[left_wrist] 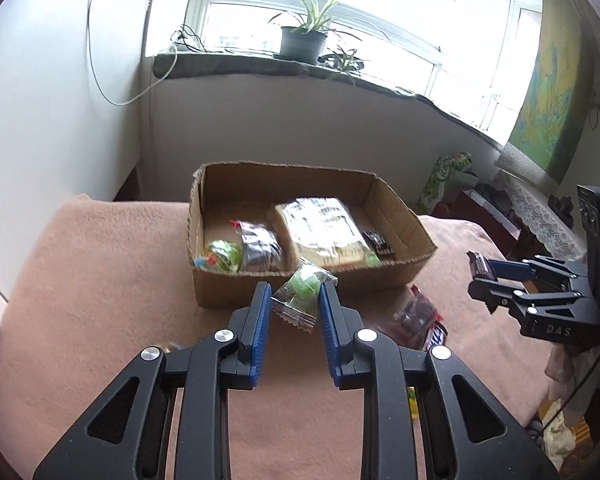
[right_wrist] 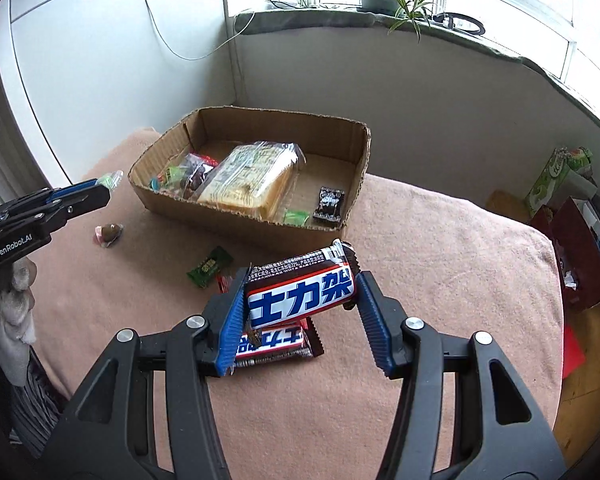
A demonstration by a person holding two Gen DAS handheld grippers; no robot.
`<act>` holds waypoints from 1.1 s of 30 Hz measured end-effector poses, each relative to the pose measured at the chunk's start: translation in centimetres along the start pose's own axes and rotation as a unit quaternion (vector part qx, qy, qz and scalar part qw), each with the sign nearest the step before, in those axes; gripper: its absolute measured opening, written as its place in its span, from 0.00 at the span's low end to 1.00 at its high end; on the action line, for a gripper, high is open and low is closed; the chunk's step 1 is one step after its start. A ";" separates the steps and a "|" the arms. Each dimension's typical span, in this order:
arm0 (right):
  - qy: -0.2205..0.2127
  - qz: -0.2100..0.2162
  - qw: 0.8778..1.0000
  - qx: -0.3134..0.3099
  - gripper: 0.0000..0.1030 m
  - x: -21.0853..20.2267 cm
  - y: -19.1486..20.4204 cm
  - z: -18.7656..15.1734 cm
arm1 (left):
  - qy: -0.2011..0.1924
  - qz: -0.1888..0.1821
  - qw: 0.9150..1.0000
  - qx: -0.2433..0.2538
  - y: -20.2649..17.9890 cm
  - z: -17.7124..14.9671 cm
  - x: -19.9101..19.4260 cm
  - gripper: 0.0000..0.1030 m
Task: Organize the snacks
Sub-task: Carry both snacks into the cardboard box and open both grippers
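Above the pink blanket, both grippers hold snacks near the cardboard box

Left gripper pinches a clear-wrapped green candy just before the box's near wall; right gripper clamps a chocolate bar over a second bar lying on the blanket, with a green packet and a brown sweet nearby

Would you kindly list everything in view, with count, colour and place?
Open cardboard box: one, brown, on the blanket.
Clear-wrapped cracker pack: one, tan, inside the box.
Small black sachet: one, inside the box.
Chocolate bars: two, brown-white-blue; one gripped, one beneath on the blanket.
Green candy in clear wrapper: one, gripped.
Dark green sachet: one, on the blanket.
Pink fleece blanket: one.
Potted plant: one, on the windowsill.
Left tongs: shut on the candy.
Right tongs: shut on a bar.
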State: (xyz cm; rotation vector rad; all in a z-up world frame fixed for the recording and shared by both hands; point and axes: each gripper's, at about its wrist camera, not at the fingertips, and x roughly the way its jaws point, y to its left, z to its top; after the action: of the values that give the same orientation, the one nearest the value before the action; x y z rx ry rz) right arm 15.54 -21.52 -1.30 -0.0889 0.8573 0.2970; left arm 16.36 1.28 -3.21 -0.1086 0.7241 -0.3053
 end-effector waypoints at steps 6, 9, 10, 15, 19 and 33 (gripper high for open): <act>-0.019 -0.012 1.000 0.007 0.53 0.9 0.4 2.4 | -0.011 0.040 0.999 -0.006 0.2 2.8 2.2 0.22; -0.027 -0.022 0.999 0.010 0.53 1.5 0.4 3.3 | -0.012 0.053 0.999 0.002 -0.1 3.7 3.2 0.22; -0.028 -0.024 0.999 0.011 0.53 1.8 0.4 3.6 | -0.013 0.059 0.998 0.009 -0.3 4.0 3.4 0.22; -0.028 -0.029 0.999 0.027 0.53 3.5 -0.2 4.8 | -0.015 0.070 0.997 0.019 -0.6 5.0 4.5 0.22; -0.029 -0.032 0.999 0.031 0.53 4.7 -0.5 5.8 | -0.011 0.071 0.997 0.018 -0.4 5.3 5.3 0.22; -0.009 -0.013 0.999 0.033 0.54 7.0 -0.4 7.1 | 0.012 0.059 0.998 -0.001 0.8 5.3 6.8 0.22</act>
State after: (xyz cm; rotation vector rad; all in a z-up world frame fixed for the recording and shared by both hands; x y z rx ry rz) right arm 25.18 -19.00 -1.98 -0.0363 0.8477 0.2458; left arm 24.92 -0.14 -3.77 -0.0644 0.7514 -0.1933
